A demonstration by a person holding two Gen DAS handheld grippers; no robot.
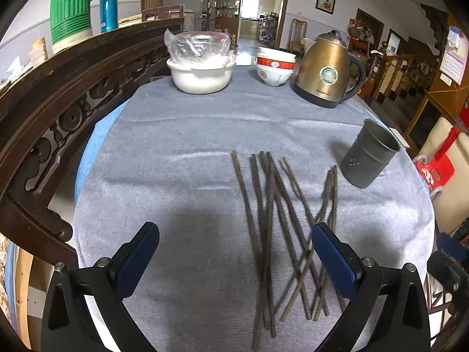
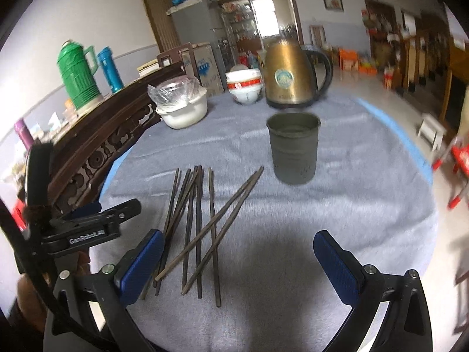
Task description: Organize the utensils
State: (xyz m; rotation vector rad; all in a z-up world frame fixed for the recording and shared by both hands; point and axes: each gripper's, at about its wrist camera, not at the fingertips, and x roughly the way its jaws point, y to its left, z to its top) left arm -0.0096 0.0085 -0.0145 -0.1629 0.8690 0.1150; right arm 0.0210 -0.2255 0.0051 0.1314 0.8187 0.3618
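Several dark chopsticks (image 1: 275,228) lie loose and crossed on the grey cloth; they also show in the right wrist view (image 2: 199,220). A dark metal holder cup (image 1: 370,154) stands upright to their right, also seen straight ahead in the right wrist view (image 2: 293,148). My left gripper (image 1: 234,234) is open and empty above the cloth, its right finger over the chopsticks' near ends. My right gripper (image 2: 237,242) is open and empty, with the chopsticks by its left finger. The left gripper's body (image 2: 88,228) shows at the left of the right wrist view.
At the table's far side stand a white bowl with a plastic bag (image 1: 202,70), stacked red-and-white bowls (image 1: 275,67) and a brass kettle (image 1: 326,70). A carved dark wooden rail (image 1: 67,111) runs along the left. Green (image 1: 70,6) and blue (image 1: 109,1) flasks stand behind it.
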